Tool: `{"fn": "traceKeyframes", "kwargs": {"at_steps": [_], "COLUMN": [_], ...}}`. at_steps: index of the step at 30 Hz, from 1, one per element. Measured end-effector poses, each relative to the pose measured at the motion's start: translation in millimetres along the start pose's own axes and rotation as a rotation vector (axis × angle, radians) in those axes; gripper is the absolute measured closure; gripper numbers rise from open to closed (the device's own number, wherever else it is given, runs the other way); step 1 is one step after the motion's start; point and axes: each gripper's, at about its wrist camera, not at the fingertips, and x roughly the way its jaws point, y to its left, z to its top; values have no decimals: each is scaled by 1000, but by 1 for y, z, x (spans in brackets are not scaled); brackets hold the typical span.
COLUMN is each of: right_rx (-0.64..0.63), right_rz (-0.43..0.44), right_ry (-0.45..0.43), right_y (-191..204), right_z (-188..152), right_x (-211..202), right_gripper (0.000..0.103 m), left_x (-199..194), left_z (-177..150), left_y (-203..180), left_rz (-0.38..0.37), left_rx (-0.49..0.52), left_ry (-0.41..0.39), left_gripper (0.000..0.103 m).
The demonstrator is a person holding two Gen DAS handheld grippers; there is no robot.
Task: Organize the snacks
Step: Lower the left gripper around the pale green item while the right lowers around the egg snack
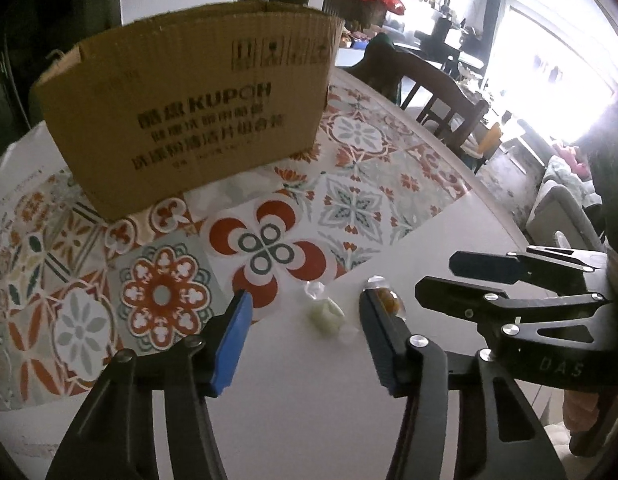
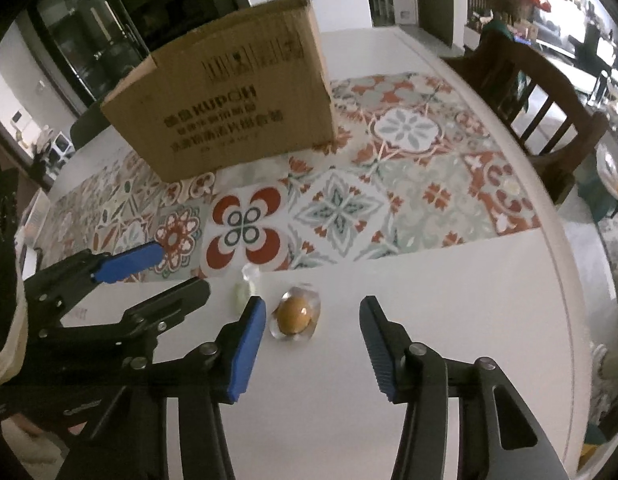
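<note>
Two wrapped snacks lie on the white table. A pale green candy [image 1: 327,314] lies between the tips of my open left gripper [image 1: 305,304]; in the right wrist view this candy [image 2: 242,292] is partly hidden behind the left finger. An orange-brown snack in clear wrap [image 2: 295,314] lies between the tips of my open right gripper [image 2: 313,308], nearer its left finger; in the left wrist view this snack [image 1: 385,300] shows just past the right finger. A cardboard box [image 1: 189,116] stands behind on the patterned mat, also in the right wrist view [image 2: 229,96]. The right gripper [image 1: 461,276] appears at the right of the left view.
A patterned tile mat [image 2: 349,200] covers the table's middle. The round table's edge [image 2: 565,280] curves on the right. A dark wooden chair [image 2: 549,92] stands beyond it. The other gripper [image 2: 165,268] crosses the right view's left side.
</note>
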Motion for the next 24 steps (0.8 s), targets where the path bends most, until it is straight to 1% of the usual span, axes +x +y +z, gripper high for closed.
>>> {"fn": "traceKeyframes", "kwargs": {"at_steps": [1, 2, 7, 9, 11, 16, 17, 19, 24], "right_rx": [2, 5, 25, 30, 38, 59, 63, 67, 92], "right_rz": [5, 8, 18, 26, 33, 41, 45, 55, 70], "right_ry": [7, 10, 15, 22, 30, 45, 48, 56, 71], "right_y": [0, 0, -2, -3, -4, -8, -8, -8, -11], "right_z": [0, 0, 0, 0, -1, -1, -1, -2, -2], "right_x": [2, 4, 9, 12, 14, 21, 23, 25, 29], "right_gripper": [58, 58, 59, 62, 63, 64, 65, 69, 69], "left_x": [3, 5, 13, 15, 17, 25, 26, 29, 34], "left_z": [-1, -1, -4, -5, -6, -7, -7, -7, -5], "left_y": [0, 0, -5, -5, -5, -2, -2, -3, -2], "left_rz": [0, -6, -25, -35, -41, -71, -74, -77, -75], "left_rx": [0, 0, 19, 16, 10, -27, -30, -32, -48], "left_ry": [6, 11, 23, 28, 31, 41, 44, 43, 46], "left_gripper": [51, 54, 59, 63, 65, 67, 67, 68, 71]}}
